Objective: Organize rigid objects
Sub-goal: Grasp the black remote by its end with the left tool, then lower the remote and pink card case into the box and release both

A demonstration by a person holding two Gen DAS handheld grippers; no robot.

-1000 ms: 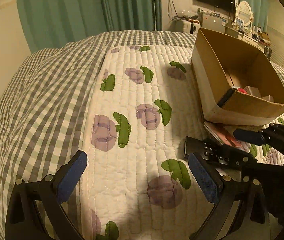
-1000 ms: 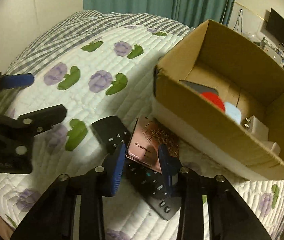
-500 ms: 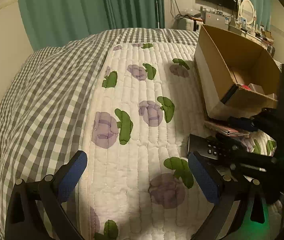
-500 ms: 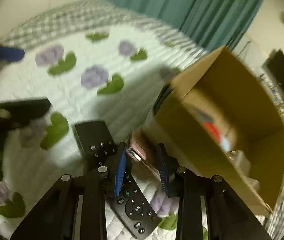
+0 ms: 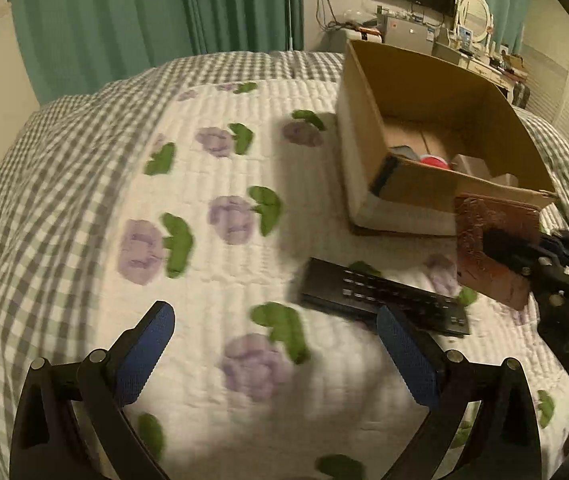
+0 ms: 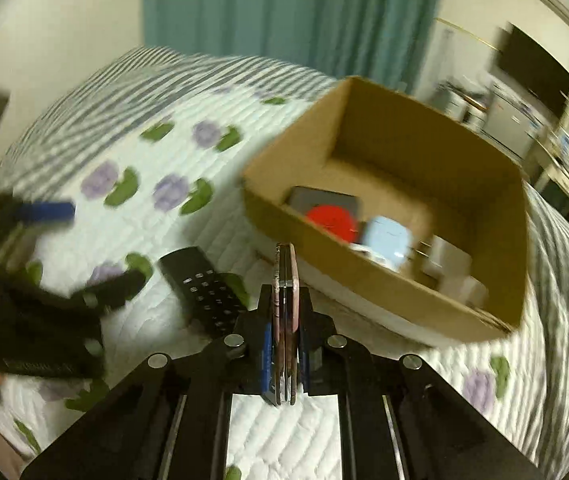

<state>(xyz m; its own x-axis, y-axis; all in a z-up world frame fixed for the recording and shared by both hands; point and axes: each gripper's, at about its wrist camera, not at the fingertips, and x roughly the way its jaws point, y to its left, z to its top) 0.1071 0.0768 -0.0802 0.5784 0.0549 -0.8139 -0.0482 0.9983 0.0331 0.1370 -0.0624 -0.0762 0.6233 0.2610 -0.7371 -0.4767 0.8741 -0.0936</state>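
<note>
**Op:** Right wrist view first. I count one cardboard box, one remote and one thin pink-brown booklet. My right gripper is clamped on that booklet, which stands on edge between the blue pads, up off the quilt.

**Mod:** What's in the box?

**Op:** I can make out a red round thing, a pale blue one and a dark flat slab behind them. Other bits sit at the right end, too blurry to count.

**Mod:** Anything different from a second ago?

**Op:** Yeah. Back then the booklet lay flat on the quilt with a corner on the remote, and my right fingers straddled it half open. Now they're shut on it and it's lifted. The remote hasn't budged.

**Mod:** And the left side?

**Op:** My left gripper hangs over the quilt with its fingers spread wide, nothing between them. From that camera the remote lies just past the right fingertip, and the booklet floats in front of the near wall of the box, pinched by the right gripper.
</note>
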